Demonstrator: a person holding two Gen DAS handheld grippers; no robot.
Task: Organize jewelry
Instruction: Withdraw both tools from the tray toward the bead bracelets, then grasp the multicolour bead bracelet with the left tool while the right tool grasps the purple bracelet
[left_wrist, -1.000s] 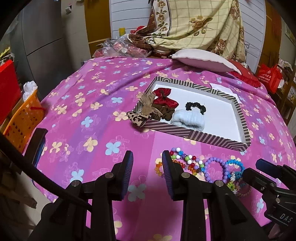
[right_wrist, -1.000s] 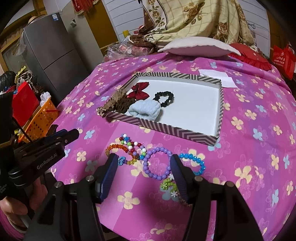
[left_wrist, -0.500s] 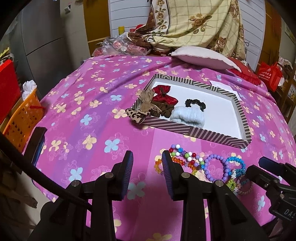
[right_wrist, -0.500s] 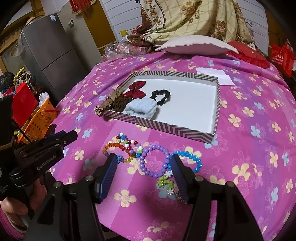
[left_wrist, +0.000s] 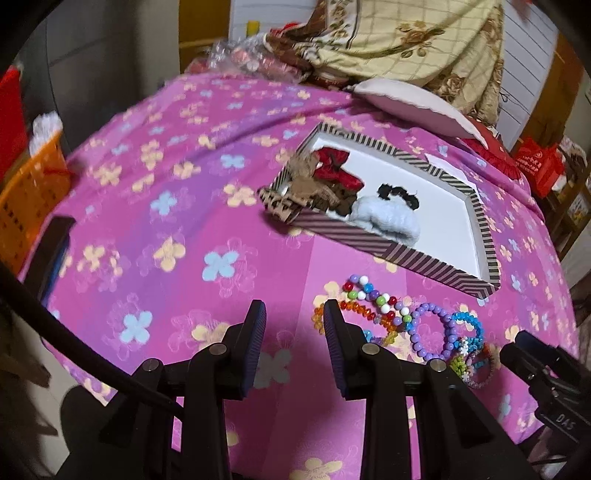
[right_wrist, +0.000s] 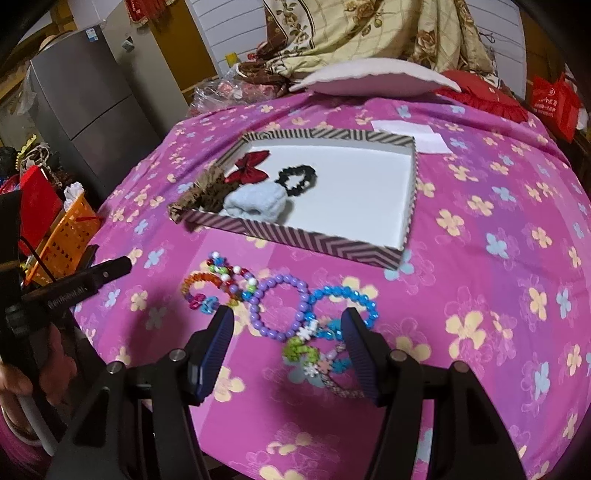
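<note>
On the pink flowered bedspread (right_wrist: 498, 221), the bracelets (right_wrist: 280, 306) lie in a row just in front of the striped tray (right_wrist: 295, 240). From left to right, the left gripper (left_wrist: 293, 314) hangs with its fingers narrowly parted and empty, left of the bracelets. The right gripper (right_wrist: 288, 325) spreads wide and empty over the purple bracelet (right_wrist: 277, 310). Only the right view shows the fridge (right_wrist: 85, 99) and the hand (right_wrist: 55, 369) on the left gripper's handle; the left view alone shows the dark phone (left_wrist: 55, 251) far left of the tray. Inside the tray's left end sit a red bow (right_wrist: 251, 168), a black scrunchie (right_wrist: 297, 179) and a pale blue scrunchie (right_wrist: 256, 203).
</note>
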